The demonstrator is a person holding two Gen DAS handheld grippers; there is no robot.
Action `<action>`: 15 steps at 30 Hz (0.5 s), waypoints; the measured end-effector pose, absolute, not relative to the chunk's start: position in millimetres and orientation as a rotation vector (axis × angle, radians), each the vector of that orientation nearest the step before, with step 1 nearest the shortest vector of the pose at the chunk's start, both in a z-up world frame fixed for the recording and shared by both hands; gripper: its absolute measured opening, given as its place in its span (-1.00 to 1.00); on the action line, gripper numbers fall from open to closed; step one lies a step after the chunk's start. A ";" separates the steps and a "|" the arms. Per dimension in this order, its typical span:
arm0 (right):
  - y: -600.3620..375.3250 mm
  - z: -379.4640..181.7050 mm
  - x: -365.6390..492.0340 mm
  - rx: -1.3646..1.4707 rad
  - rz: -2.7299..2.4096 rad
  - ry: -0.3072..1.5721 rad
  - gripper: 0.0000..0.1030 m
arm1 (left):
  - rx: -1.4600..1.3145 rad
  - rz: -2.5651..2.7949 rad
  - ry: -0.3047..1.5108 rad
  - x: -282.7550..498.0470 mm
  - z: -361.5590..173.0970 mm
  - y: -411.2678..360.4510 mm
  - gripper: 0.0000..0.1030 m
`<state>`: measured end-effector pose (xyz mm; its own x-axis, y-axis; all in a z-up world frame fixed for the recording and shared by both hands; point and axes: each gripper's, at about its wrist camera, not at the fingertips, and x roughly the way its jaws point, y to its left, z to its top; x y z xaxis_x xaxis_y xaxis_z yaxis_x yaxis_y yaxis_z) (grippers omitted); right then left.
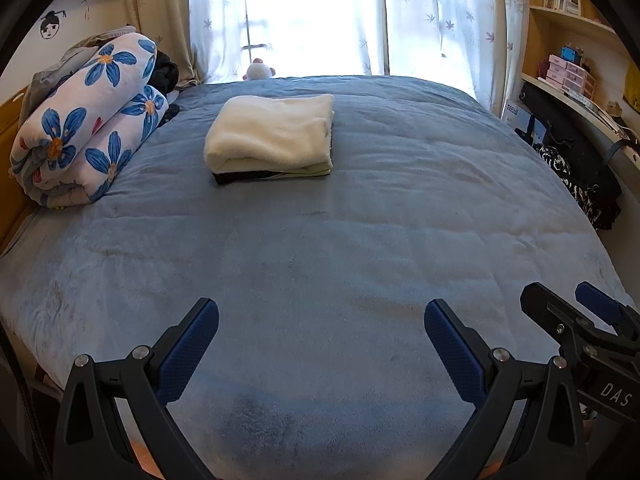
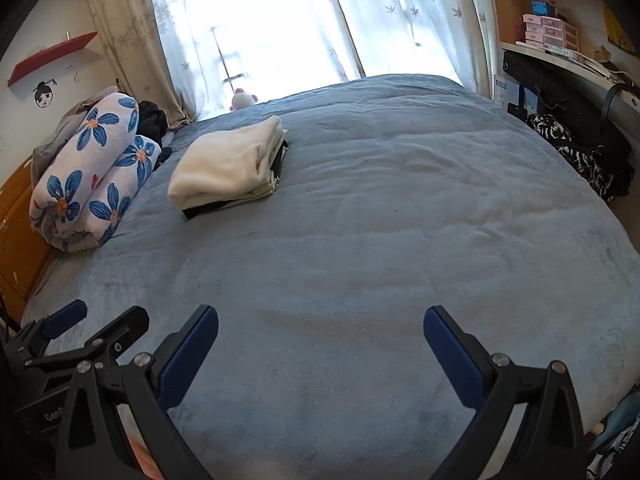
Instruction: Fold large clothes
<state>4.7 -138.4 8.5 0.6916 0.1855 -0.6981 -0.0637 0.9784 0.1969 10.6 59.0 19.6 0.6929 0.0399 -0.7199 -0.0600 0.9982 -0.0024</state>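
- Over the near edge of the bed (image 1: pixel 320 240), both tools hang side by side above bare blue cover, well apart from any clothing.
- Far and to the left lies the folded stack of clothes (image 1: pixel 272 136), a fluffy cream piece on top of darker ones; beside it on the left sits a rolled flowered quilt (image 1: pixel 88 120).
- My worry: a reach for that stack could pinch only the soft top layer, dragging it off and undoing the fold.
- A low sweep might also snag the plush bed cover and rumple it.
- Left gripper (image 1: pixel 322 346): jaws spread wide, holding nothing, touching nothing.
- Right gripper (image 2: pixel 322 354): likewise wide open and empty, clear of the cover as far as I can judge.
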 end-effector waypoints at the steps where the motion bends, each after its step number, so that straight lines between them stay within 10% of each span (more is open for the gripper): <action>1: -137.8 8.5 4.8 0.162 0.140 0.798 1.00 | -0.024 0.058 0.804 9.9 19.6 58.8 0.98; 15: -135.6 6.0 4.4 0.150 0.136 0.809 1.00 | -0.040 0.065 0.828 9.0 15.2 64.7 0.98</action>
